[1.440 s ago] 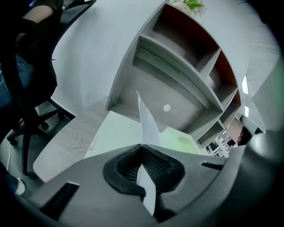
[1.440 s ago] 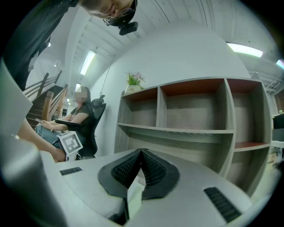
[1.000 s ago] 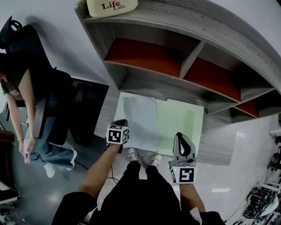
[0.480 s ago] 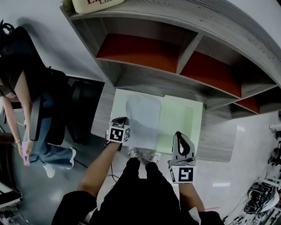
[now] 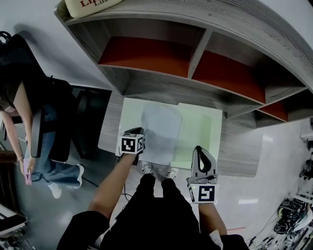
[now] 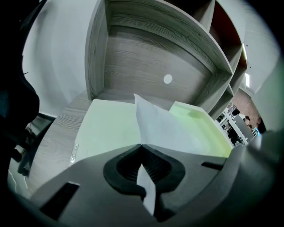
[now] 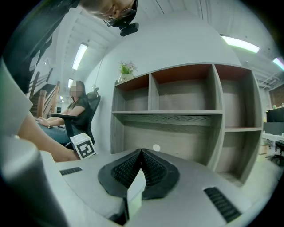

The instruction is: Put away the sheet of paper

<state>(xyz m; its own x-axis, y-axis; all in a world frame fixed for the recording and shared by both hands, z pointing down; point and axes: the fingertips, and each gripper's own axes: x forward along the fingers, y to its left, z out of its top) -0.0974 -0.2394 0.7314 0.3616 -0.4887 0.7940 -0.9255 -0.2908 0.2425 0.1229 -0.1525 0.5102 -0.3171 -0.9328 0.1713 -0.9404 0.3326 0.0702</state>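
A pale sheet of paper (image 5: pixel 160 133) lies over the left half of an open pale green folder (image 5: pixel 198 128) on the grey desk (image 5: pixel 238 152). My left gripper (image 5: pixel 135 133) is shut on the sheet's near left edge. In the left gripper view the paper (image 6: pixel 162 128) rises out of the closed jaws (image 6: pixel 142 148) and leans over the green folder (image 6: pixel 104 131). My right gripper (image 5: pixel 200 149) stands at the folder's near right edge. In the right gripper view its jaws (image 7: pixel 142 153) are shut on a thin pale green-white edge (image 7: pixel 134 193), seemingly the folder's.
A grey shelf unit with red back panels (image 5: pixel 146 54) stands right behind the desk, and its lowest bay (image 6: pixel 146 66) opens just past the folder. A cream bag (image 5: pixel 88 6) sits on top. A person sits in a dark chair (image 5: pixel 29 112) at the left.
My left gripper has carried the sheet a little further in over the green folder, toward its middle and the shelf. The right gripper has sunk slightly and kept its grip.
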